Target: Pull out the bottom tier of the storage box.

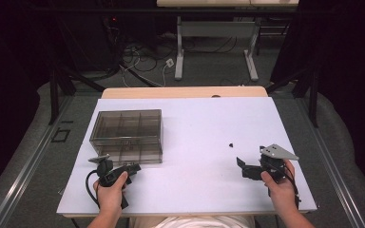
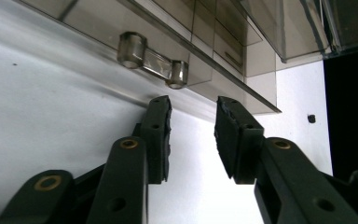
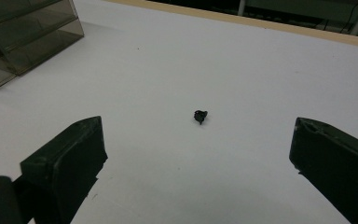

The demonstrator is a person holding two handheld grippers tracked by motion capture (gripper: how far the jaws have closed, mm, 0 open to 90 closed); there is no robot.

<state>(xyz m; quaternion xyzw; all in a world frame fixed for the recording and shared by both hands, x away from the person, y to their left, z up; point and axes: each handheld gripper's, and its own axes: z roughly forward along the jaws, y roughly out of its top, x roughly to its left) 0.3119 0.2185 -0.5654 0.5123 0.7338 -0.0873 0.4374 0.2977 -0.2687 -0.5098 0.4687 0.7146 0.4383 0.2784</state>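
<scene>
On table's left, shut smoky compartment box (image 1: 127,134), contents unclear.

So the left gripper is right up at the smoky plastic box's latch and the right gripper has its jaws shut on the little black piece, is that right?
Not quite. The right gripper isn't shut on the small black piece: in the right gripper view its jaws stand wide open, with the piece lying on the white table ahead of them, untouched. The left gripper is indeed close to the box's latch.
</scene>
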